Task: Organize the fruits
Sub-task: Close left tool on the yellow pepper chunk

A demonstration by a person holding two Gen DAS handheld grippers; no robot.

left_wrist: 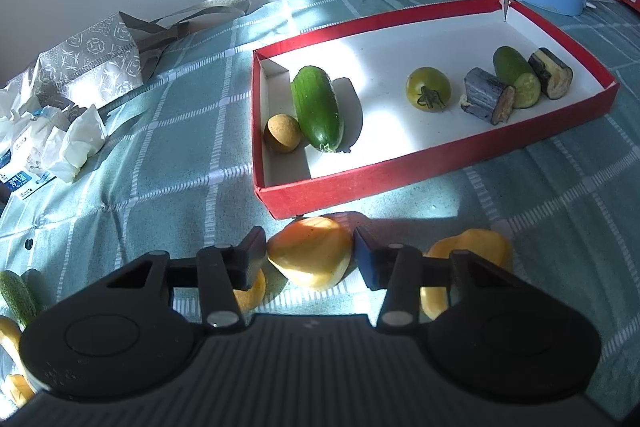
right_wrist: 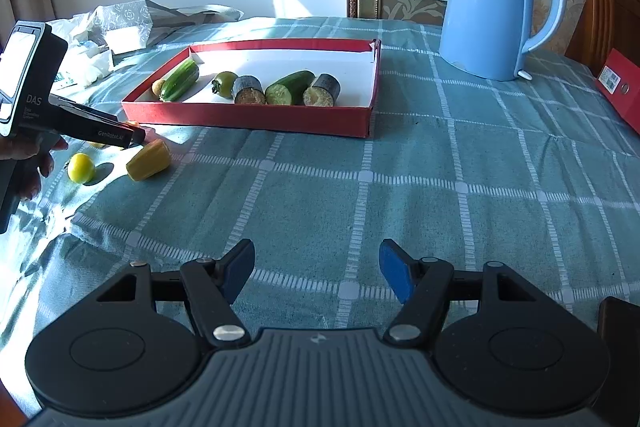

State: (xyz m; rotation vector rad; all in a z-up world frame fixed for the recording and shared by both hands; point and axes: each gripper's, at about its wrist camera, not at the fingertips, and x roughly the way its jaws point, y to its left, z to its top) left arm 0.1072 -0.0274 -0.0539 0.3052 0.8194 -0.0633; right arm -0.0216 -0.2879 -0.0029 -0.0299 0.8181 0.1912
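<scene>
Your left hand-held gripper (left_wrist: 310, 255) straddles a yellow pepper chunk (left_wrist: 310, 253), fingers spread and not clamped, beside the shallow red cardboard tray (left_wrist: 360, 183); your right hand-held gripper (right_wrist: 318, 273) hangs open above the green checked surface (right_wrist: 400, 167).

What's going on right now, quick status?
Left gripper open, straddling a yellow pepper piece, not clamped. Right gripper open, empty, above the tablecloth. Red tray just beyond, path unobstructed.

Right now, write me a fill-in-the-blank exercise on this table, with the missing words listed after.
1. The tray that holds the produce has ____ outer walls.
2. The left gripper has its open fingers on either side of a ____ pepper piece.
3. The kettle beyond the tray is ____.
4. The right gripper holds ____.

Missing words: red; yellow; blue; nothing
</scene>
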